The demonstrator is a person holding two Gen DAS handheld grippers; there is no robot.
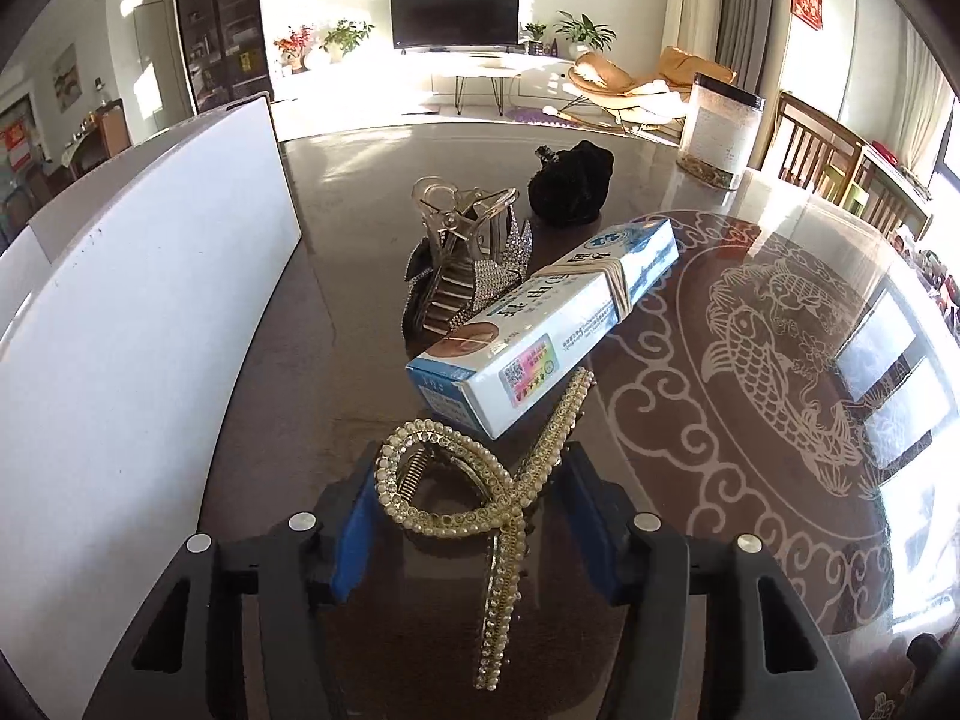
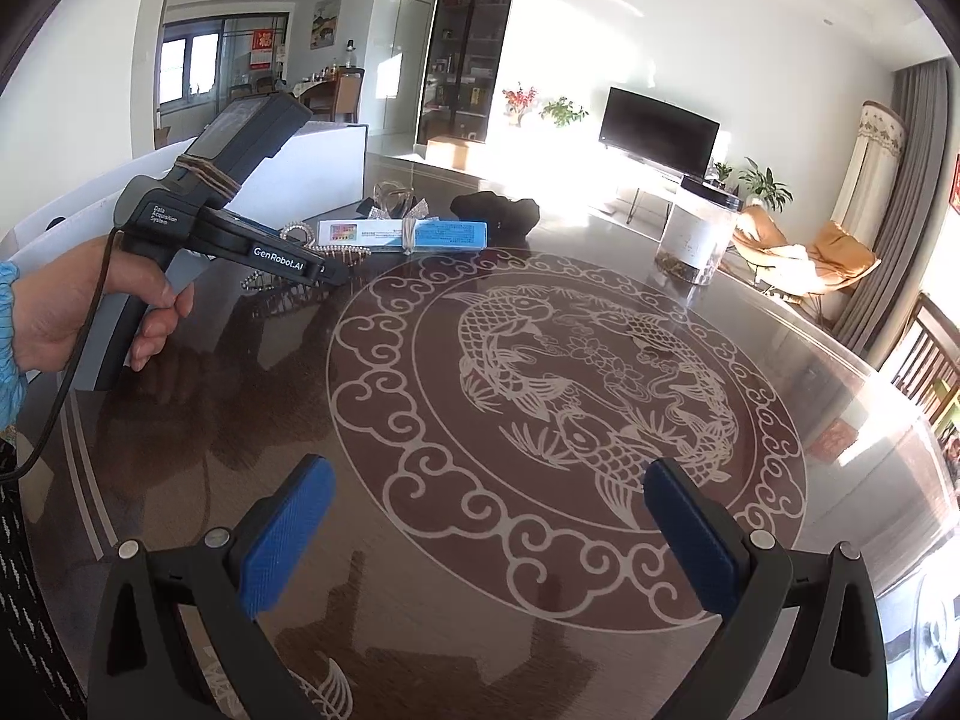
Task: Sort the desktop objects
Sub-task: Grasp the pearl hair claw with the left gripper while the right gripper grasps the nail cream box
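Observation:
A gold pearl-studded hair claw (image 1: 480, 492) lies on the dark glass table between the blue pads of my left gripper (image 1: 474, 516). The jaws stand around it, open, with gaps on both sides. Just beyond lie a blue-and-white box (image 1: 540, 324) bound with a rubber band, a rhinestone hair claw (image 1: 462, 264) and a black scrunchie (image 1: 570, 189). My right gripper (image 2: 486, 540) is open and empty, low over the table's fish pattern. The right wrist view shows the left gripper body (image 2: 240, 240) in a hand, with the box (image 2: 402, 235) and scrunchie (image 2: 495, 210) beyond it.
A white bin (image 1: 150, 300) stands at the left of the objects. A clear canister (image 1: 717, 132) sits at the table's far right side, also in the right wrist view (image 2: 696, 234). Wooden chairs (image 1: 822, 150) line the right edge.

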